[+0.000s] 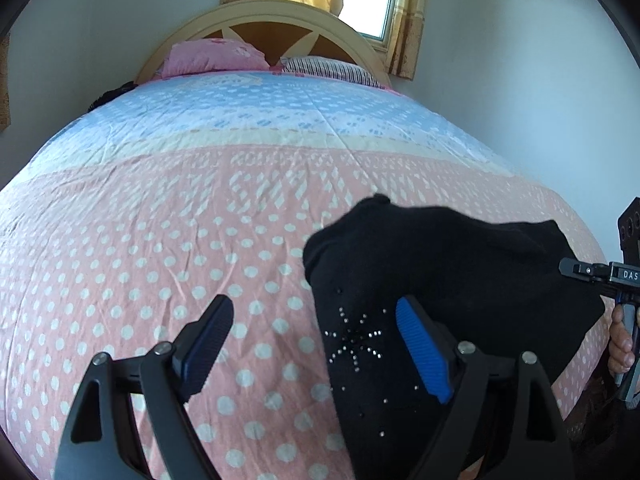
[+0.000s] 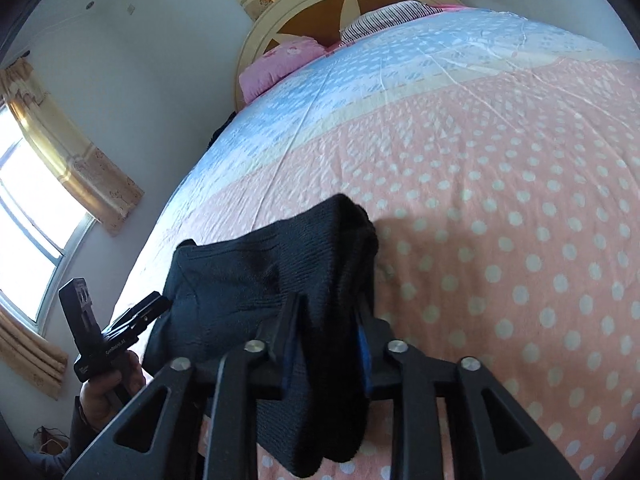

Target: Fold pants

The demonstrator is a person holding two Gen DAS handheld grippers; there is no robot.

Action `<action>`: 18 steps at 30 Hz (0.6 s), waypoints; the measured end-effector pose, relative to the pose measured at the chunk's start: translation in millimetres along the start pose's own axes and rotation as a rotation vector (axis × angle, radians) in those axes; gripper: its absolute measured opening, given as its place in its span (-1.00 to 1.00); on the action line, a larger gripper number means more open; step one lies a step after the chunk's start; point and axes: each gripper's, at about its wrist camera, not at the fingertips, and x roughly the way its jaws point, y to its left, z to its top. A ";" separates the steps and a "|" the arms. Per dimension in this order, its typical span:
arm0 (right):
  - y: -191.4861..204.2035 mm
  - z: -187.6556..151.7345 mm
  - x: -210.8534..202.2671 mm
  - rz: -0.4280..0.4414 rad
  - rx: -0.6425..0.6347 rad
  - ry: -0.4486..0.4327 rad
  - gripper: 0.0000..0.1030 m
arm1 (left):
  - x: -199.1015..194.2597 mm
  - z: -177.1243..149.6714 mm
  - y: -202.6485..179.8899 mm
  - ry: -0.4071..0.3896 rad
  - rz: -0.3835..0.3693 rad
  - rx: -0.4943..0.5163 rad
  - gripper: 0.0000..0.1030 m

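The black knit pants [image 1: 460, 264] with a small rhinestone star hang in a bunch above the near end of the bed. My left gripper [image 1: 316, 332] is open; its right finger [image 1: 424, 352] lies against the pants and its left finger stands over the bedspread. My right gripper [image 2: 326, 336] is shut on the pants [image 2: 280, 264], with cloth draped down between its fingers. In the left wrist view the right gripper [image 1: 576, 270] reaches in at the right edge. The left gripper [image 2: 136, 316] shows at the lower left of the right wrist view.
The bed [image 1: 200, 200] has a pink and blue dotted bedspread. A pink pillow [image 1: 212, 56] and a striped pillow [image 1: 332, 70] lie by the arched headboard [image 1: 280, 12]. White walls stand close on both sides, with curtained windows [image 2: 36, 216].
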 end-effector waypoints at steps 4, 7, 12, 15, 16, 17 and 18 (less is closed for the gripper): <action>5.5 4.0 -24.2 -0.035 -0.026 -0.092 -0.31 | 0.5 16.9 0.2 -0.025 0.036 0.035 0.69; 20.7 1.2 -29.3 0.000 -0.091 -0.102 -0.31 | 10.3 21.3 -3.1 -0.013 0.092 0.074 0.69; 26.8 -11.5 -0.5 -0.034 -0.156 0.009 -0.32 | 32.0 15.7 -7.1 0.044 0.135 0.103 0.85; 19.3 -12.7 4.4 -0.042 -0.146 0.014 -0.34 | 37.0 15.2 -3.0 0.070 0.121 0.087 0.90; 20.1 -12.1 3.3 -0.042 -0.151 0.014 -0.34 | 35.8 15.4 -2.1 0.067 0.120 0.083 0.90; 21.7 -12.0 1.9 -0.044 -0.165 0.008 -0.34 | 34.6 15.0 -2.1 0.065 0.122 0.084 0.90; 22.4 -12.5 0.9 -0.045 -0.173 0.001 -0.34 | 32.7 14.0 -3.0 0.063 0.127 0.089 0.90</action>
